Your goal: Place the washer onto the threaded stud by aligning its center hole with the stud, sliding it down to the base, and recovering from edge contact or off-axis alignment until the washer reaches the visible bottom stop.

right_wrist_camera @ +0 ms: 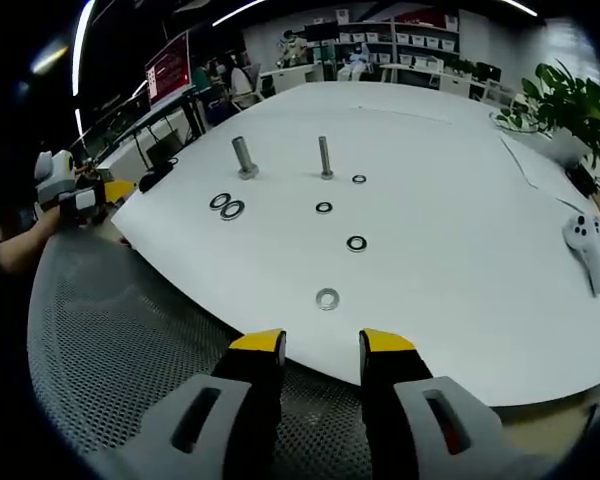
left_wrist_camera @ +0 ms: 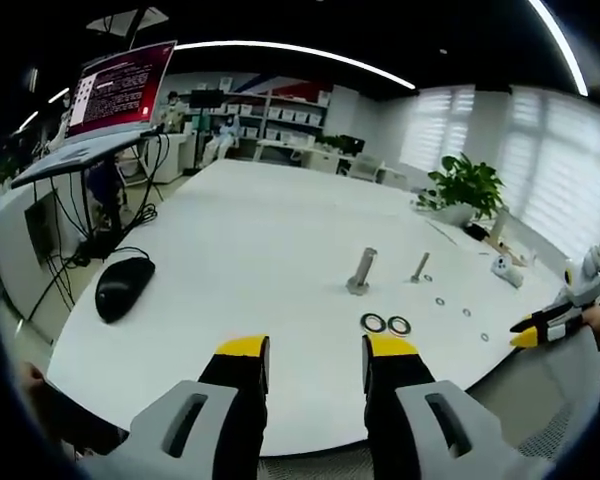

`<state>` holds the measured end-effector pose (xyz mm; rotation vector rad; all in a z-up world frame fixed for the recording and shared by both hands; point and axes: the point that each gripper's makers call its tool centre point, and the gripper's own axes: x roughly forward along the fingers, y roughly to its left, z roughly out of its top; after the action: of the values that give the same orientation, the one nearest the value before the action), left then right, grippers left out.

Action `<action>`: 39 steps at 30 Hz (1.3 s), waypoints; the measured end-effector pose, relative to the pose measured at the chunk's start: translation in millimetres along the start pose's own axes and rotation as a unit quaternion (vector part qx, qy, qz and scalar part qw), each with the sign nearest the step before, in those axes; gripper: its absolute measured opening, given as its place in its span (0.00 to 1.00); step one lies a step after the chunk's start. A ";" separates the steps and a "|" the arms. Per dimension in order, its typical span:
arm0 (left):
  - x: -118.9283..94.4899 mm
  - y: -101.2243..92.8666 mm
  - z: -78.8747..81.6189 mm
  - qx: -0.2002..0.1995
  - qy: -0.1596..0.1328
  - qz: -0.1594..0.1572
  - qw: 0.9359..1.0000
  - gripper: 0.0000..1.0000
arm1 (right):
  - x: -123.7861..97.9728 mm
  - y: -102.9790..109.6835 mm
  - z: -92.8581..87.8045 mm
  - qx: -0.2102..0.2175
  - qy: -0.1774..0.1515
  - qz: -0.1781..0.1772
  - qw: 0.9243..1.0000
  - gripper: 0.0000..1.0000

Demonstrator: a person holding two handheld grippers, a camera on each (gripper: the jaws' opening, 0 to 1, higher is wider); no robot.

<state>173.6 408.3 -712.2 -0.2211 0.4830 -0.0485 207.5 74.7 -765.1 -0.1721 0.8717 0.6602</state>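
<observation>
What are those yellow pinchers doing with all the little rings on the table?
A person holds two grippers at the edge of a white table, and both are open and empty right now. The left gripper and right gripper hover short of the table. Two threaded studs stand upright: a thick one and a thin one. Washers lie loose around them, including a pair side by side and the one nearest the right gripper. None is on a stud yet.

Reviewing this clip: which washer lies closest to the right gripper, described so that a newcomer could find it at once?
Start at the white table and find the two upright studs, the thick stud and the thin stud. A loose line of single washers runs from the thin stud toward the table's near edge. The nearest washer is last in that line, alone, pale, closest to the right gripper.
</observation>
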 end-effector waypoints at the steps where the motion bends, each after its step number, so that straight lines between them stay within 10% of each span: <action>1: 0.1 -0.2 0.5 0.002 -0.001 -0.001 1.000 0.35 | 0.1 -0.2 0.0 0.000 0.000 0.000 1.000 0.32; 39: -1.4 -0.2 -4.0 -0.009 0.009 -0.002 1.000 0.31 | 0.2 2.7 -1.9 0.006 0.003 0.009 1.000 0.31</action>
<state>170.4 407.5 -715.0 -0.2385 0.5020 -0.0495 204.7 76.2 -766.1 -0.1551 0.8833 0.6718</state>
